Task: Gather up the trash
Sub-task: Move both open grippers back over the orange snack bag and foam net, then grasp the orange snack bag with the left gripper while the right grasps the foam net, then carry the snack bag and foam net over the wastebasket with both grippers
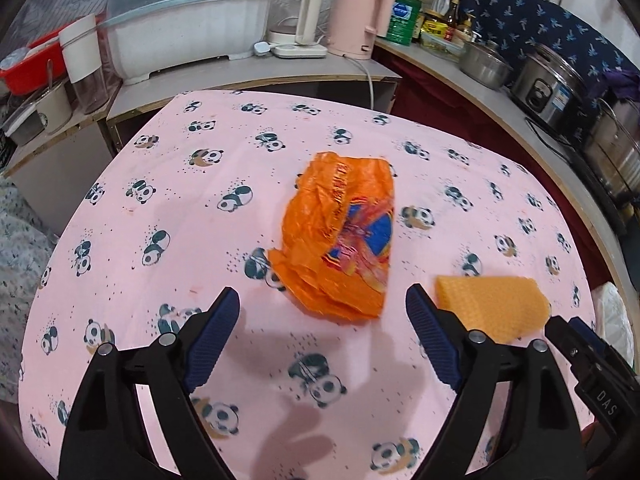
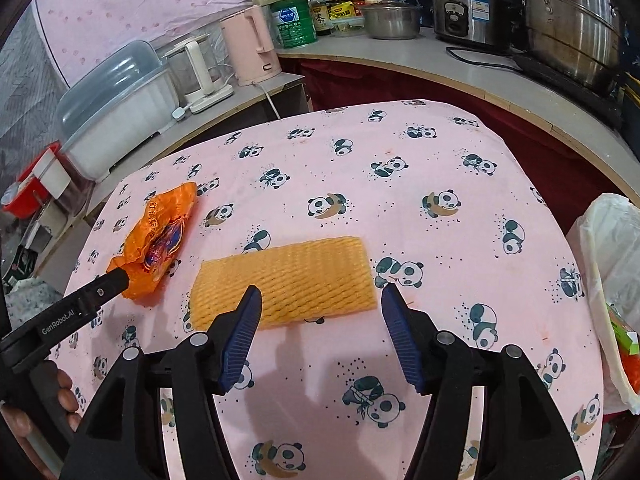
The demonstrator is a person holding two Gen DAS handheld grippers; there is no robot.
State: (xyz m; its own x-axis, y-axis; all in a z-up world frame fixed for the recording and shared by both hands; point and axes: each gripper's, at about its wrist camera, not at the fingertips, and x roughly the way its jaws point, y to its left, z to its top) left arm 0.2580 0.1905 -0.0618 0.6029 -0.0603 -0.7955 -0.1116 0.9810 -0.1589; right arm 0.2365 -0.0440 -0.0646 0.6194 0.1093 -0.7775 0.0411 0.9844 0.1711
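Note:
A crumpled orange wrapper (image 1: pixel 340 236) lies on the pink panda tablecloth (image 1: pixel 160 200). My left gripper (image 1: pixel 322 298) hangs open just short of the wrapper's near edge, nothing between its blue pads. To its right lies a yellow foam net sleeve (image 1: pixel 492 304). In the right wrist view the same foam sleeve (image 2: pixel 284 280) lies flat, and my right gripper (image 2: pixel 320 296) stands open over its near edge, the left fingertip (image 2: pixel 250 304) above the foam. The orange wrapper (image 2: pixel 160 240) shows at left with the left gripper's finger beside it.
A white plastic bag (image 2: pixel 608 280) holding some trash hangs at the table's right edge. Behind the table a counter carries a pink kettle (image 1: pixel 360 20), a glass kettle (image 1: pixel 296 16), a covered dish rack (image 1: pixel 184 28), pots and a rice cooker (image 1: pixel 548 80).

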